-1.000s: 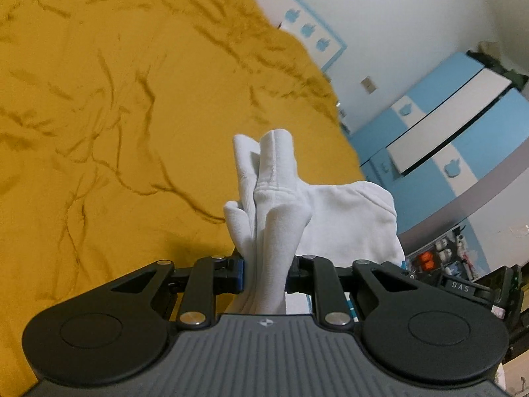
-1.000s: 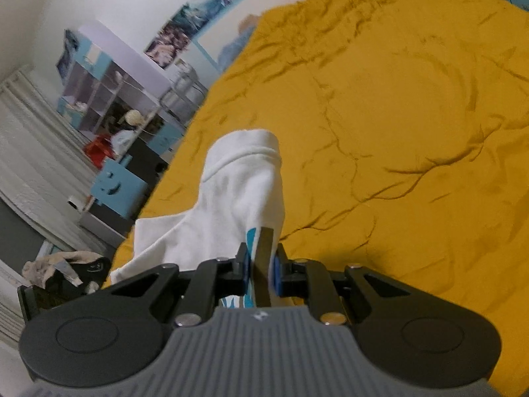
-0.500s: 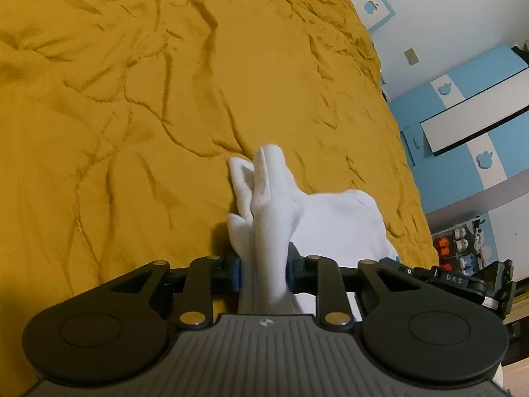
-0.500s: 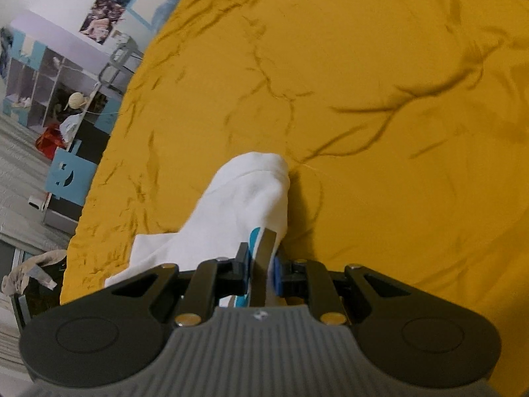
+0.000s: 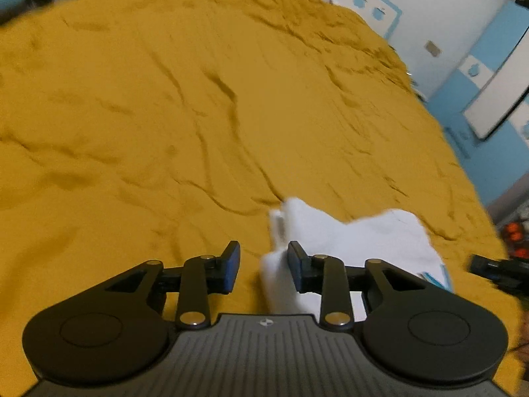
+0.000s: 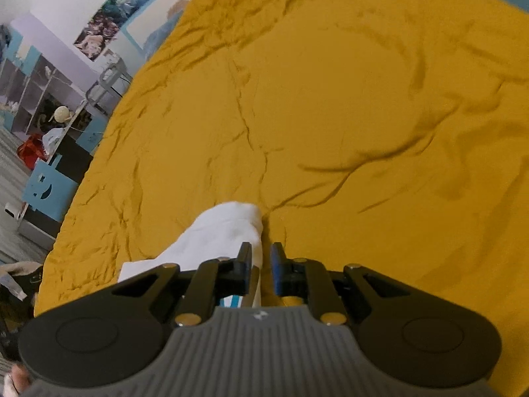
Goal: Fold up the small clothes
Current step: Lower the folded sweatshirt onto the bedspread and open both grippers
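white garment (image 5: 380,241) lies on the yellow bed (image 5: 165,115) as both left tongs (image 5: 264,266) and right tongs (image 6: 261,266), pinching it a moment ago, now stand spread, suggesting this fold is laid down.

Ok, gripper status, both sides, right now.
Left gripper: open, the white garment loose against its right finger, not clamped.
Right gripper: open, jaws parted, the white garment lying between and left of them, released.
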Demonstrator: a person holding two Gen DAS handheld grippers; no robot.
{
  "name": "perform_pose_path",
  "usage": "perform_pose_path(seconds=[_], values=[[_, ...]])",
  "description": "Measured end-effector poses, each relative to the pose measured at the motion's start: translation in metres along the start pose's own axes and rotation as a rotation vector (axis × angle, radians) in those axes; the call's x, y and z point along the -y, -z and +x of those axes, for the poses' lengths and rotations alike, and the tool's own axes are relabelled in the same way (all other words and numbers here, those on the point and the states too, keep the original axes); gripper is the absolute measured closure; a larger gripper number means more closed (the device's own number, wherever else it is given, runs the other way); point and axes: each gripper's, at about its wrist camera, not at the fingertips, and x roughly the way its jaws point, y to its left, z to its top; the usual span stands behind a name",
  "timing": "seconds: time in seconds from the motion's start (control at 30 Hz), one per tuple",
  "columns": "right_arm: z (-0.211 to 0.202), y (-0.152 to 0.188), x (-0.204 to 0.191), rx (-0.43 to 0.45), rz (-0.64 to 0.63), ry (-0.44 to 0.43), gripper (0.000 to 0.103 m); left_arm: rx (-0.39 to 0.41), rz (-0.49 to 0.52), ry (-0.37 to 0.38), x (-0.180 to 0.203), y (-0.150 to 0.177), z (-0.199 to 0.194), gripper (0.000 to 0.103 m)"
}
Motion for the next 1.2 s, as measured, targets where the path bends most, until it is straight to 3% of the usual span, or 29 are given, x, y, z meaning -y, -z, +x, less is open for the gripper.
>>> perform_pose_path(seconds=[0.1, 0.2, 0.57, 0.73, 0.97, 1.1, 1.2], values=[[-0.027, 0.006, -0.003, 0.021, -0.059, 0.011, 0.095, 0.038, 0.031, -0.042, 0.001, 0.001, -0.023, 0.069], [-0.052, 0.016, -0.011, 0.027, -0.129, 0.011, 0.094, 0.066, 0.056, -0.018, 0.009, 0.006, -0.046, 0.069], [-0.115, 0.090, -0.053, 0.039, -0.439, 0.009, 0.088, 0.077, 0.307, 0.080, 0.081, 0.055, -0.106, 0.069], [-0.128, 0.127, -0.066, 0.042, -0.531, 0.005, 0.081, 0.053, 0.366, 0.077, 0.099, 0.083, -0.114, 0.069], [-0.133, 0.167, -0.070, 0.048, -0.585, 0.012, 0.079, -0.003, 0.371, 0.138, 0.109, 0.126, -0.115, 0.072], [-0.125, 0.186, -0.066, 0.049, -0.631, 0.070, 0.074, -0.063, 0.377, 0.066, 0.102, 0.143, -0.101, 0.078], [-0.113, 0.195, -0.056, 0.016, -0.632, 0.102, 0.074, -0.080, 0.370, 0.055, 0.092, 0.153, -0.097, 0.085]])
